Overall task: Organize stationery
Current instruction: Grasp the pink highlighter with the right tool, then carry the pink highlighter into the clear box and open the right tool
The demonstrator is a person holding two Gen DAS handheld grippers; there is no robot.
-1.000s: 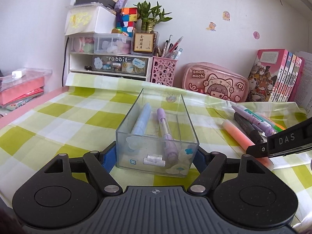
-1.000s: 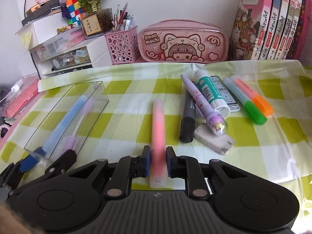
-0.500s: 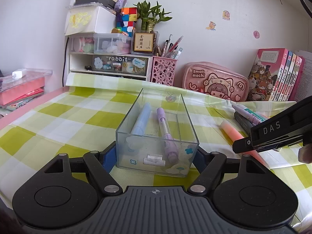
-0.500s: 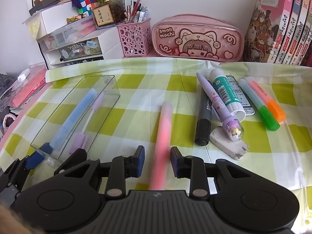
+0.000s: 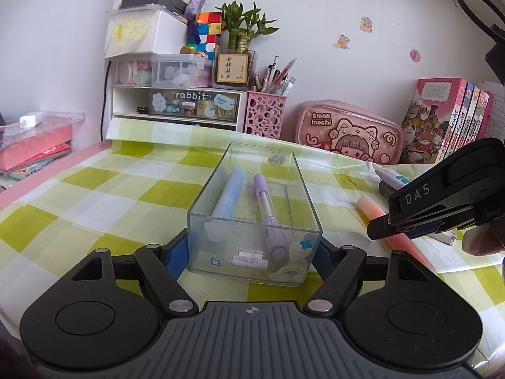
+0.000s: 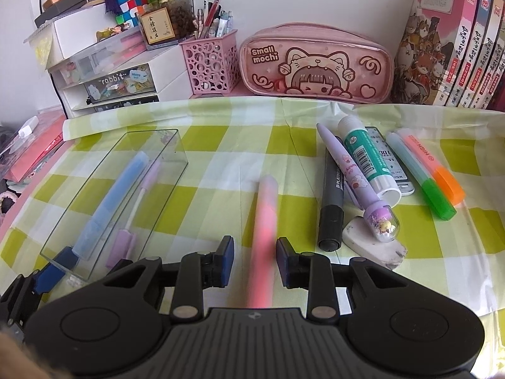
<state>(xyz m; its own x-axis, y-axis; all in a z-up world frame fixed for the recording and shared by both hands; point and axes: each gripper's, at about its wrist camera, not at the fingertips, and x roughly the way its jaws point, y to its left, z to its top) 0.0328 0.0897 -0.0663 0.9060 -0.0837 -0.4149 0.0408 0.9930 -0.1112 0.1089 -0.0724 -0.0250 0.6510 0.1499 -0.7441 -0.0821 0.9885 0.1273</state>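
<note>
Pink highlighter (image 6: 264,218) lies free on the tabletop (image 6: 221,145).
Right tongs (image 6: 255,254) have just been opening, pads clear of its soft pink barrel; left tongs (image 5: 252,252) clamp the clear box (image 5: 252,221).

The left tool (image 5: 252,249) is showing a black, speckled body with two round discs, a ribbed grey centre plate bearing a small crosshair mark, silver screws on its angled links, and blue pads (image 5: 176,252). The right tool (image 6: 255,260) is showing the same build; seen side-on, its black arm is wearing white "DAS" lettering.
</note>
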